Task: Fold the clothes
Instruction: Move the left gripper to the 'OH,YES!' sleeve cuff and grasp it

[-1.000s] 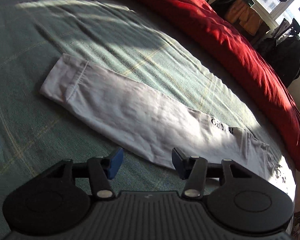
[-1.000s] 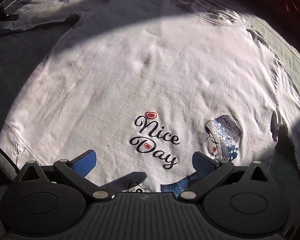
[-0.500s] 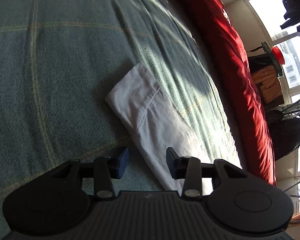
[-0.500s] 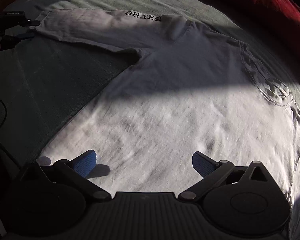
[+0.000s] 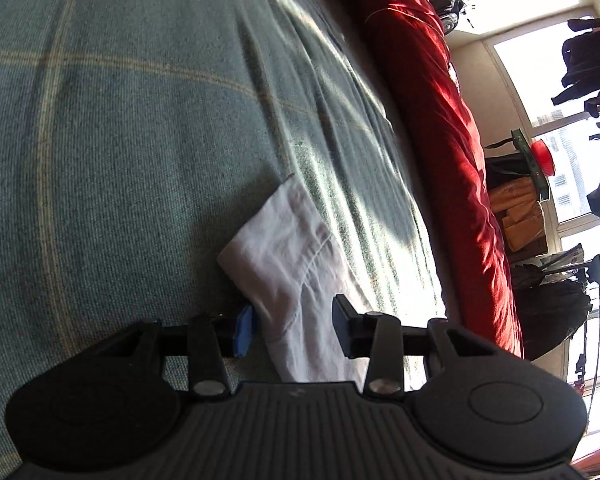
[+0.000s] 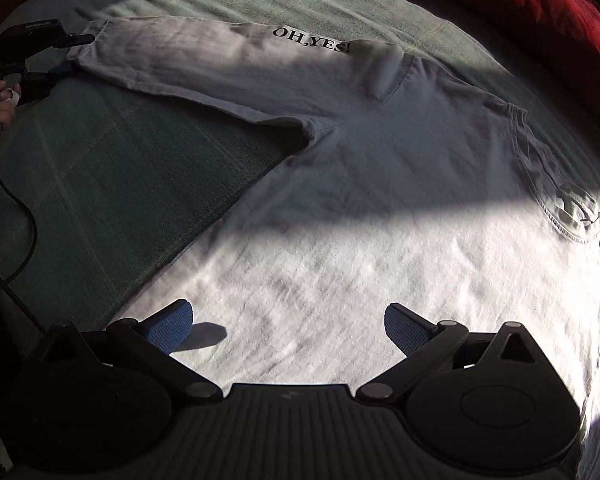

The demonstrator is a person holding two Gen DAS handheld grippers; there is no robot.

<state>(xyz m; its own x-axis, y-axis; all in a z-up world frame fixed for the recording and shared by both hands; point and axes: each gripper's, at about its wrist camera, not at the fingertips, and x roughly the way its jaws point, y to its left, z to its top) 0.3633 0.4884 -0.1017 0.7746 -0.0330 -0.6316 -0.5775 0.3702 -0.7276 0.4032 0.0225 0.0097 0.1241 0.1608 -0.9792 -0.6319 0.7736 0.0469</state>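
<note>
Left wrist: left gripper (image 5: 290,330) jaws apart, straddling the sleeve cuff (image 5: 278,248) of the white shirt on the green bedspread (image 5: 120,140).
Right wrist: right gripper (image 6: 286,326) jaws wide apart over the shirt body (image 6: 380,240), spread flat.

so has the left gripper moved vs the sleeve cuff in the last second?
Yes. The left gripper has closed in on the sleeve cuff of the white shirt; its open jaws now straddle the cuff end, which earlier lay well ahead.
</note>
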